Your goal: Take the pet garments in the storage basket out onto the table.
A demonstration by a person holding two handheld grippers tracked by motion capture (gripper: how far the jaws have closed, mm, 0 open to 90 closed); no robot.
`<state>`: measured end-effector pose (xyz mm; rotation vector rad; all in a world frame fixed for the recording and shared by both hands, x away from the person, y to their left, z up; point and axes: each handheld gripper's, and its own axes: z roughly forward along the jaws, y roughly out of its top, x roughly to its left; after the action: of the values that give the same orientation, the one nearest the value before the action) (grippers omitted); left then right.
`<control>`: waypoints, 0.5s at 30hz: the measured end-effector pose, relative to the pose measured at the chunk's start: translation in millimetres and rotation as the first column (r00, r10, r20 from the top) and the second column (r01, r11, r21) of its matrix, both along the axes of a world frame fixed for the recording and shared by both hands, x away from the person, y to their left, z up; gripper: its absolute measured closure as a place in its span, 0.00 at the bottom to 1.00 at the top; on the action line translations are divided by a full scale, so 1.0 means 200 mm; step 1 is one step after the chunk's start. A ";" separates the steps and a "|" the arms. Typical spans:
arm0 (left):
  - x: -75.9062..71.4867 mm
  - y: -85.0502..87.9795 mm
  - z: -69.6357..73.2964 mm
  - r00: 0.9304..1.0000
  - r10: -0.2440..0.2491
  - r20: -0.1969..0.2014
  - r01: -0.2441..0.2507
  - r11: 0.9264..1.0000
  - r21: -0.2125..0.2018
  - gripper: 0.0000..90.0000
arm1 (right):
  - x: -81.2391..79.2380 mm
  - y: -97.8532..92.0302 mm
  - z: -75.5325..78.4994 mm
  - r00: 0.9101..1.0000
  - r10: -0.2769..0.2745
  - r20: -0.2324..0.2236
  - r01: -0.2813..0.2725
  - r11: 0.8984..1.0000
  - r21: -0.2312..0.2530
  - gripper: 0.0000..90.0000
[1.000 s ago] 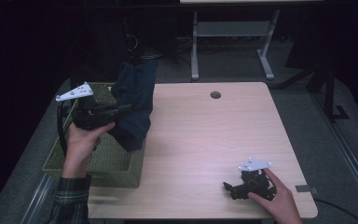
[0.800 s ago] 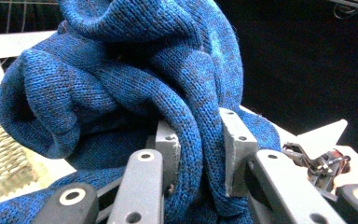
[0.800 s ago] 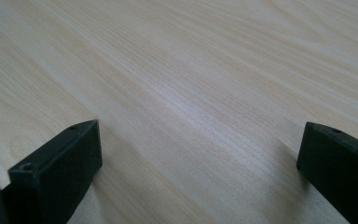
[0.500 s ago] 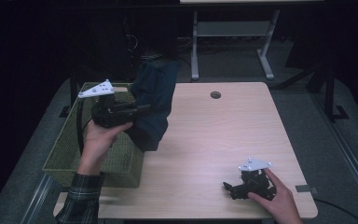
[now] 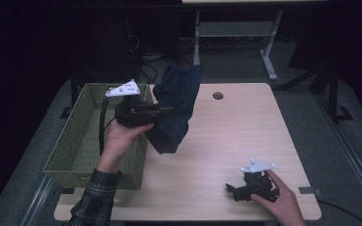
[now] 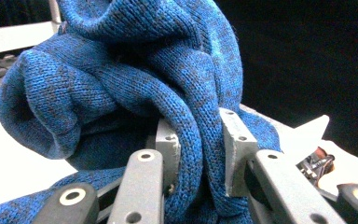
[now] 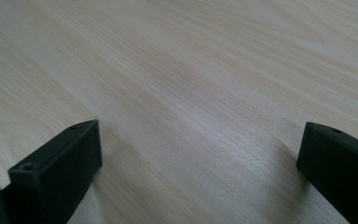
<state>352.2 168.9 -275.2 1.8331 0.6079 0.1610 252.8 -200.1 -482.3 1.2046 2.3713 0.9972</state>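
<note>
The left gripper (image 6: 200,154) is pinching a thick fold of the blue knitted garment (image 6: 121,79) between its two grey pads (image 6: 235,149), and the wool is bulging out on both sides of them, so the bite looks deep enough to bear the cloth's whole weight. In the high view this gripper (image 5: 162,112) is pointing level toward the right, with the garment (image 5: 174,110) hanging from it in a loose bundle; the lower end is dangling just above the left part of the table (image 5: 245,141), beside the right wall of the green woven basket (image 5: 80,141). Holding it high is probably letting the cloth drop clear of the basket's rim and fall open under its own weight. The left hand (image 5: 120,139) is gripping the tool from below, its plaid sleeve (image 5: 94,197) reaching in from the near edge.

The right gripper (image 7: 200,154) is standing with its black jaws spread wide, nothing between them but bare pale wood. In the high view it (image 5: 235,188) is lying on the near right part of the table under the right hand (image 5: 278,197), well apart from the garment, seemingly parked there until the cloth is brought over for a second grip. A small round hole (image 5: 218,95) is showing in the far part of the tabletop.
</note>
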 end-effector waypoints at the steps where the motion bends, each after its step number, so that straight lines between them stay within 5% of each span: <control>1: 0.00 -0.01 0.00 1.000 -0.005 0.000 0.005 1.000 0.001 0.80 | 0.00 0.00 0.00 1.000 0.000 0.000 0.000 1.000 0.000 0.00; 15: 0.04 -0.22 -0.08 0.998 -0.058 -0.016 0.059 0.998 0.033 0.80 | 0.00 0.00 0.00 1.000 0.000 0.000 0.000 1.000 0.000 0.00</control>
<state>359.5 125.6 -291.9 1.8833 0.5642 0.1188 252.8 -200.1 -482.3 1.2045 2.3712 0.9972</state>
